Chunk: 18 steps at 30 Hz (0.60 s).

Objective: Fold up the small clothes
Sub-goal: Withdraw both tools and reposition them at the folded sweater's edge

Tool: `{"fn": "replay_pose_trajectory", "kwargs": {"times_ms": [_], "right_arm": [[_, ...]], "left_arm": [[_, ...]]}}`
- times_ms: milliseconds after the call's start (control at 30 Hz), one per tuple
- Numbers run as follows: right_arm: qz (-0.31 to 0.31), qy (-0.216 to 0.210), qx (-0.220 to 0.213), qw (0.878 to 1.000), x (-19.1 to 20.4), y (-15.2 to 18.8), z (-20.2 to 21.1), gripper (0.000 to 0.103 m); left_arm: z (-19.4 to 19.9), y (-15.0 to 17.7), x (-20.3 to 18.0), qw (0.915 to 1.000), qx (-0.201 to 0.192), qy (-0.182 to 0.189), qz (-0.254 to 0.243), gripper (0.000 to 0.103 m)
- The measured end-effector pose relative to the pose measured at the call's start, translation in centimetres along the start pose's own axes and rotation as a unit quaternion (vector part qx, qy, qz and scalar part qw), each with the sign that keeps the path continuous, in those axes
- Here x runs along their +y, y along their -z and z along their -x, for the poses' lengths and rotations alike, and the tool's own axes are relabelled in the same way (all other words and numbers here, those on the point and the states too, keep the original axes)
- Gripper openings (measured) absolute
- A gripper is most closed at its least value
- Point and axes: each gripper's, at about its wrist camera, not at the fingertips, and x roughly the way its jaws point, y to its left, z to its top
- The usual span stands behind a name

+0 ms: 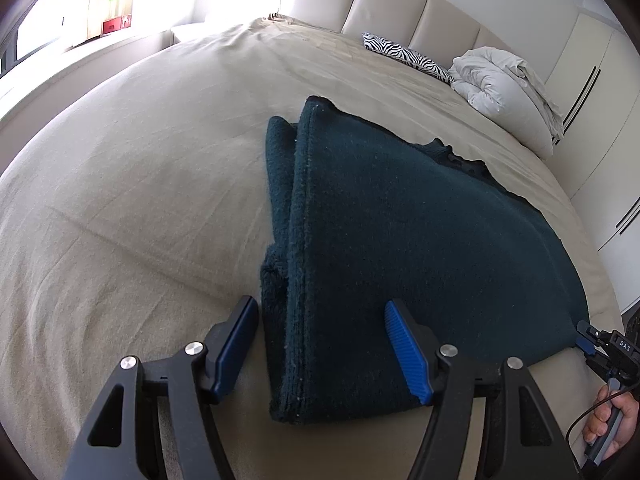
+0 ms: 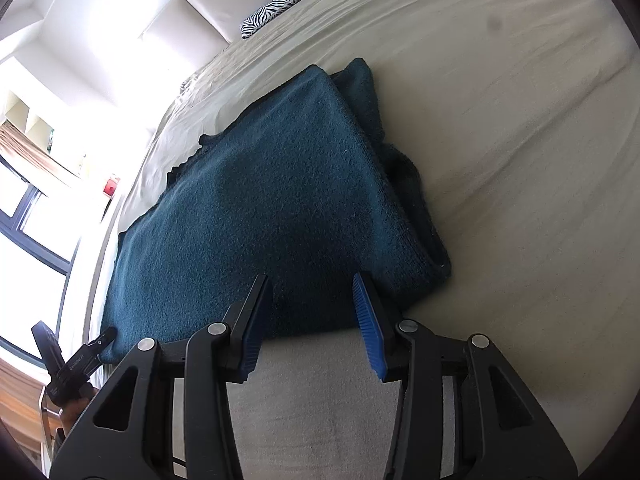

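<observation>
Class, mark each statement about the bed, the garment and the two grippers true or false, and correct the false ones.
1. The dark teal garment lies partly folded on the beige bed sheet. True.
2. The left gripper is shut on the garment. False: its jaws stand open astride the near edge.
3. The right gripper is open. True.
4. A zebra-print pillow lies near the headboard. True.
5. The white duvet covers the garment. False: it is bundled apart, beside the pillow.
</observation>
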Motion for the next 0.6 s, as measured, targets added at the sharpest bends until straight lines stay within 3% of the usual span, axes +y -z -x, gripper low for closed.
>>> {"fn": "replay_pose_trajectory", "kwargs": {"times_ms": [300, 600], "right_arm": [[-0.019, -0.017, -0.006, 1.000, -0.2, 0.9, 0.9, 0.042], [-0.025, -0.032, -0.012, 0.999, -0.1, 3.9, 2.8, 0.042]], "left_arm": [[0.9, 0.9, 0.5, 0.9999, -0.007, 0.005, 0.008, 0.069], [4.4, 2.4, -1.4, 0.9992, -0.013, -0.036, -0.015, 0.069]]}}
